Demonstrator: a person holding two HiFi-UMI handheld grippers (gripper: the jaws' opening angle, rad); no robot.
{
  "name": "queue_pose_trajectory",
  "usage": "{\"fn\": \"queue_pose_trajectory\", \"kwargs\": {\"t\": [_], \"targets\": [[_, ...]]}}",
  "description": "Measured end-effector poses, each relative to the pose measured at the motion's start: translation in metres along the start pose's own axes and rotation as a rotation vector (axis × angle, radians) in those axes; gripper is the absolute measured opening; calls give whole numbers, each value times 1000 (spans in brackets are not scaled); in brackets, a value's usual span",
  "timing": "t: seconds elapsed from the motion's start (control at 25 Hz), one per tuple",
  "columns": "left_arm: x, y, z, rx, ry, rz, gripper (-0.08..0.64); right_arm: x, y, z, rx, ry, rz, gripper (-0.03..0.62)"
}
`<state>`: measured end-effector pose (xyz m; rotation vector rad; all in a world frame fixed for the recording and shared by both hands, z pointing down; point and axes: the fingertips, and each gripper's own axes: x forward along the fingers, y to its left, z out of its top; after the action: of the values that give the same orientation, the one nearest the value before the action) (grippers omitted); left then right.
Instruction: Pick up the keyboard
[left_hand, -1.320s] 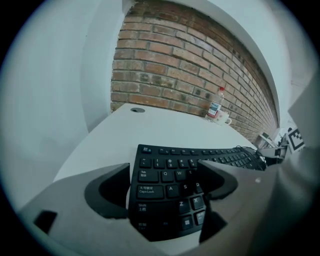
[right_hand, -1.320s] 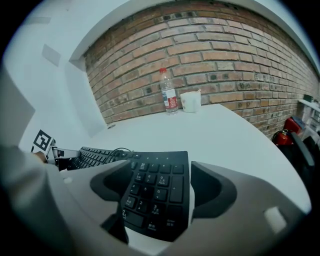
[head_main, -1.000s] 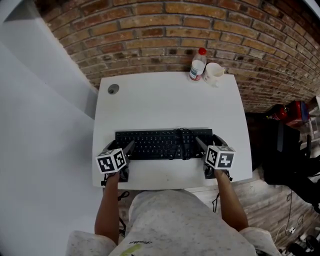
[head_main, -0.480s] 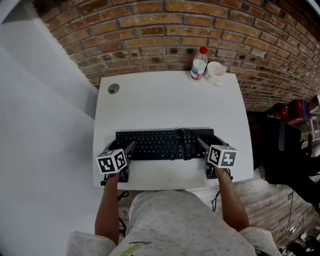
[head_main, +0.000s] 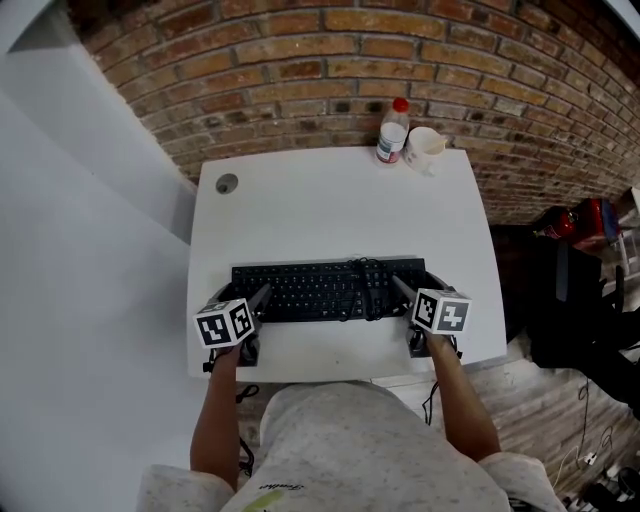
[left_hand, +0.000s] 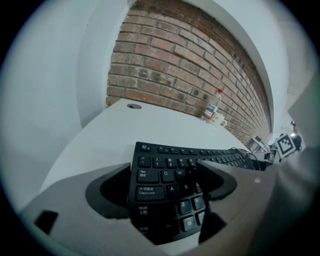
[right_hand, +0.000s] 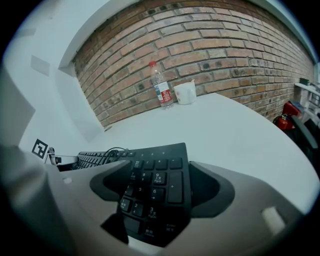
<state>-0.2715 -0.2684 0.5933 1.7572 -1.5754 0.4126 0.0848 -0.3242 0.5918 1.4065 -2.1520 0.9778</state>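
A black keyboard (head_main: 320, 288) lies flat across the near half of the white table (head_main: 330, 200), with its coiled cable (head_main: 368, 280) piled on the keys right of centre. My left gripper (head_main: 250, 300) stands at the keyboard's left end. In the left gripper view, its jaws (left_hand: 165, 177) are wide apart, one beside the end edge and the other over the letter keys (left_hand: 170, 187). My right gripper (head_main: 412, 292) mirrors this at the number-pad end (right_hand: 157, 187), open (right_hand: 155, 182) and straddling it.
A plastic bottle with a red cap (head_main: 394, 132) and a white mug (head_main: 424, 147) stand at the table's far right corner against the brick wall. A round cable hole (head_main: 227, 183) is at the far left. Dark gear (head_main: 585, 290) sits on the floor to the right.
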Motion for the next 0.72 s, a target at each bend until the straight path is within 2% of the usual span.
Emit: {"fn": "queue_pose_trajectory", "kwargs": {"t": [0.32,0.72], "targets": [[-17,-7,19,-2,-72,-11,407,-14,10,28,-43,-61,13,371],[-56,-26,85,61,-249,-21,407,-45,36,87,-83,-215,57,374]]}}
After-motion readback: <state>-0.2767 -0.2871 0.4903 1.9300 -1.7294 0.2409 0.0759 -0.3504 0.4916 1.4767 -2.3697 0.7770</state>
